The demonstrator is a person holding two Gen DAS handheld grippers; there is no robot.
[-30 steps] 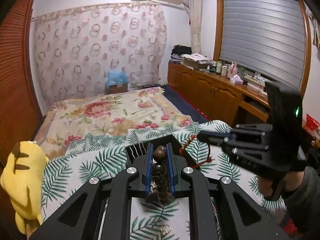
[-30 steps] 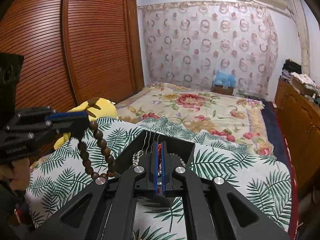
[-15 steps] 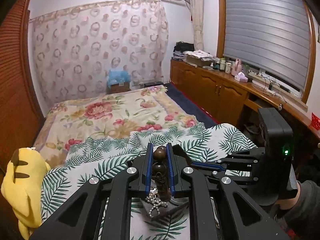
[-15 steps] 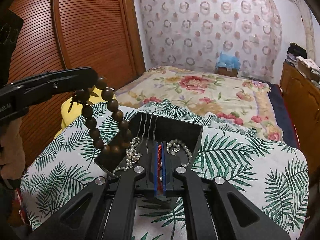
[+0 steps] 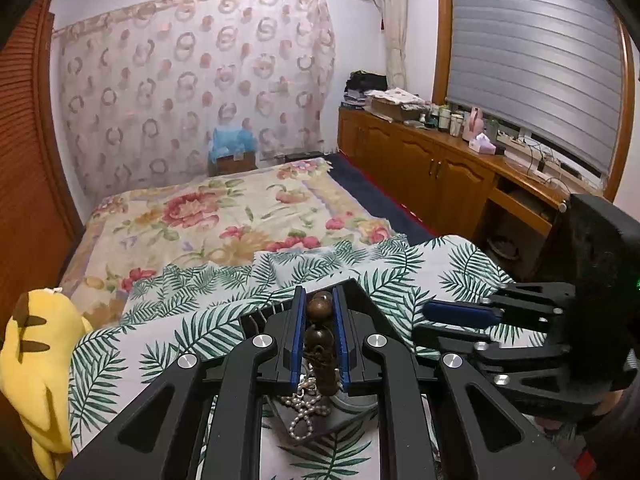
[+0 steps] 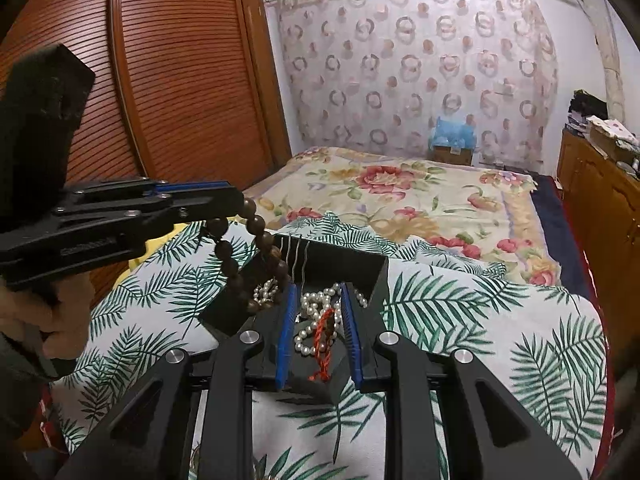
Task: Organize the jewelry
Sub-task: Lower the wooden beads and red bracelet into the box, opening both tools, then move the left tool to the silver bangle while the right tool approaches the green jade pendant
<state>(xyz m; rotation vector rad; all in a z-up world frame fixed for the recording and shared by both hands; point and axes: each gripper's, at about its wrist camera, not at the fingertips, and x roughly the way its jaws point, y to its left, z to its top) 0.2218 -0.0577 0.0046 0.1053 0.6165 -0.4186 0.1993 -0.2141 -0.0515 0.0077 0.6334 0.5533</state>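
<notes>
My bed's palm-leaf print cover [image 6: 460, 320] carries the open black jewelry box [image 6: 336, 264]. Above the box's left side, my left tool [image 5: 319, 312] is clamped on the dark brown wooden bead bracelet [image 6: 240, 256], whose loop hangs into the box. My right tool [image 6: 318, 332] stands spread apart, gripping nothing, over the white pearl strand [image 6: 316, 308] and the red braided cord [image 6: 324, 340] lying inside the box.
</notes>
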